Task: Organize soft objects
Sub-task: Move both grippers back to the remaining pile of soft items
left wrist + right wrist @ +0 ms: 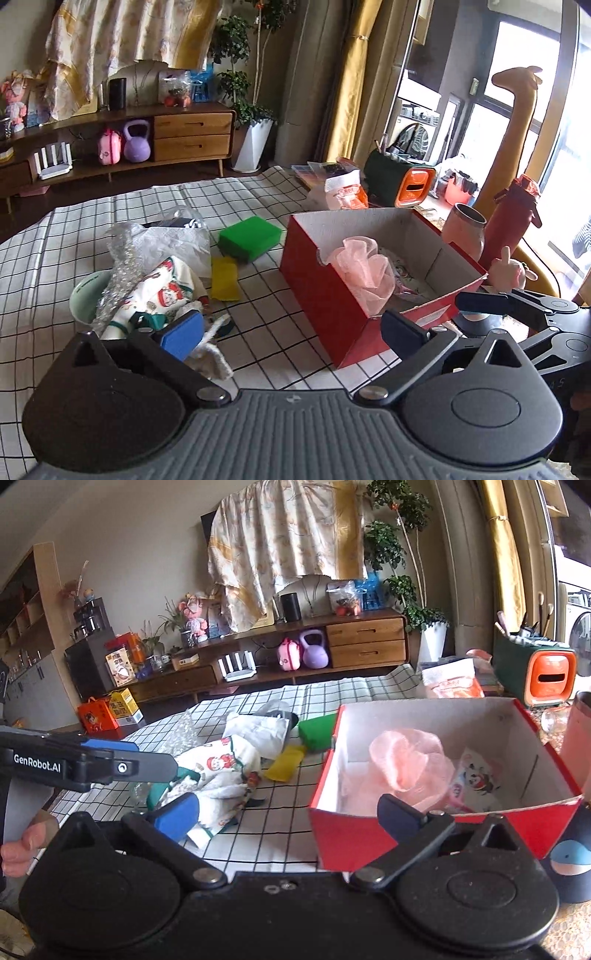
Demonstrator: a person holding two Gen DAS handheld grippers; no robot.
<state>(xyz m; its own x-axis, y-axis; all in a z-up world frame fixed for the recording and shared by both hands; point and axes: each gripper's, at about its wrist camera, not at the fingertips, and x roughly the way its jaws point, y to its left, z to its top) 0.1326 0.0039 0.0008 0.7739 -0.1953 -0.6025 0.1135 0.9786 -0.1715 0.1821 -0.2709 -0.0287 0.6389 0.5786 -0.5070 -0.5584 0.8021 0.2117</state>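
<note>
A red cardboard box (325, 299) (354, 830) stands open on the checked tablecloth, holding a pink mesh puff (364, 266) (410, 764) and a printed cloth (476, 779). Left of it lie a green sponge (249, 238) (317, 733), a yellow cloth (223, 278) (284, 764), a printed white cloth (159, 291) (225, 771), bubble wrap (122, 258) and a white bag (173, 240). My left gripper (291, 332) is open and empty, over the gap between the pile and the box. My right gripper (288, 814) is open and empty, near the box's front-left corner.
A pink cup (463, 229), a red bottle (513, 218), an orange-and-green organizer (400, 181) and packets (343, 188) stand behind and right of the box. A mint bowl (83, 295) sits under the pile. A wooden sideboard (147, 140) lines the far wall.
</note>
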